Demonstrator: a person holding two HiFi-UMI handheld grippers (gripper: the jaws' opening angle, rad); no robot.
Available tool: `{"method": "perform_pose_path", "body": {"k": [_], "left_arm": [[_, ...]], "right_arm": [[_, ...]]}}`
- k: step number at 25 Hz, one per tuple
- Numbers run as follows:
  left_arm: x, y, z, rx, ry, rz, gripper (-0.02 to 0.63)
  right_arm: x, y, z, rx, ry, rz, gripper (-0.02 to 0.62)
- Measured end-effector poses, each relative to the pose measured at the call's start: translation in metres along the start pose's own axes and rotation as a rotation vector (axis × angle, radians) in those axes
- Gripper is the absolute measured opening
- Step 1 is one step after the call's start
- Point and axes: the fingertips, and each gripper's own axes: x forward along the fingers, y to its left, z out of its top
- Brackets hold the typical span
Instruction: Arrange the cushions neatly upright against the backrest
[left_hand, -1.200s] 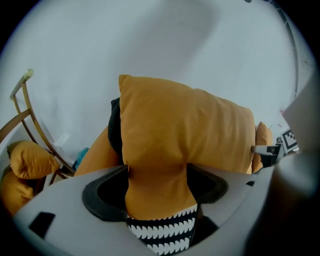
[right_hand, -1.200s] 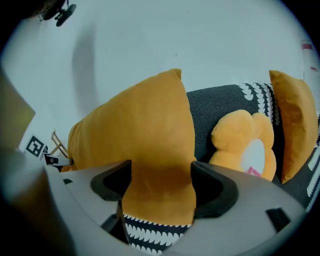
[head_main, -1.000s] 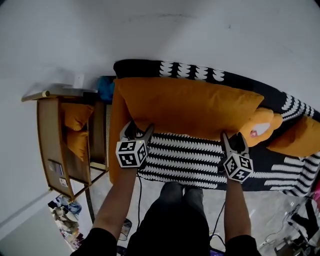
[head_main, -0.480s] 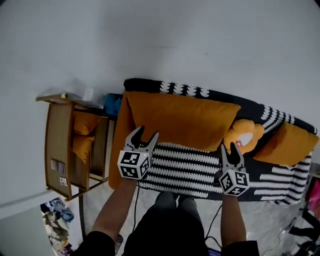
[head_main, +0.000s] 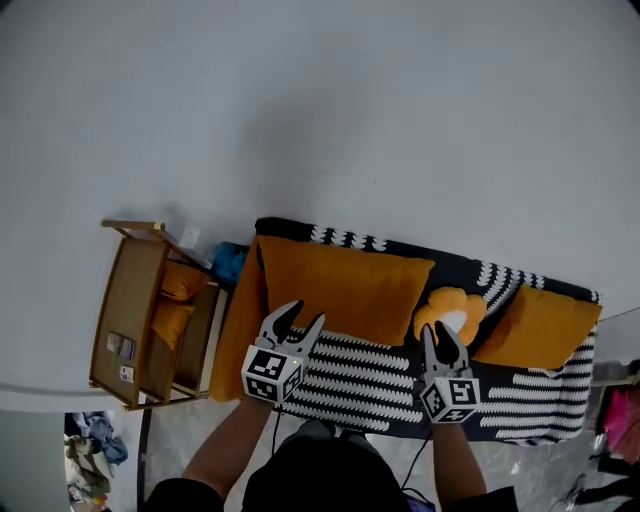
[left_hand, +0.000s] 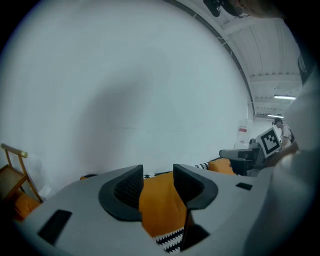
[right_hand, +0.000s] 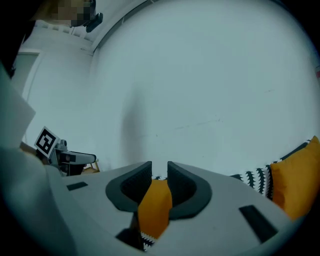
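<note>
On the sofa (head_main: 350, 372), the large cushion (head_main: 345, 285) leans upright against the backrest (head_main: 455, 268), with a flower plush (head_main: 447, 312) and a second cushion (head_main: 535, 328) to its right. Over the seat, clear of it, the left gripper (head_main: 293, 320) gapes wide and the right gripper (head_main: 437, 335) is narrowly parted, both empty.

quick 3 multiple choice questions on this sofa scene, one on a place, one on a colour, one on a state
1. Where is the flower cushion?
A) between the large cushion and the smaller cushion
B) on the floor
C) on a shelf

2. What colour is the sofa cover?
A) plain red
B) black and white
C) green

3. How are the left gripper fingers?
A) shut on the large cushion
B) apart, holding nothing
C) out of view

Answers: 1 A, it sits on the sofa between them. 2 B, the head view shows the pattern. 3 B, its own view shows the gap.
</note>
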Motion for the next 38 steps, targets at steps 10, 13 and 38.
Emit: {"method": "perform_pose_path", "body": {"k": [10,13,38], "left_arm": [[-0.024,-0.048,0.049,0.006,-0.118,-0.025,0.141],[-0.032,-0.055,0.068,0.021,-0.169,-0.025,0.102],[-0.024,-0.081,0.097,0.067,-0.248,-0.101,0.051]], "right_arm": [[-0.040,0.014,0.057,0.021,-0.133,0.042,0.066],[-0.056,0.018,0.071,-0.004,-0.178,0.031,0.050],[-0.060,0.036,0.103,-0.024,-0.237,0.074,0.028]]}}
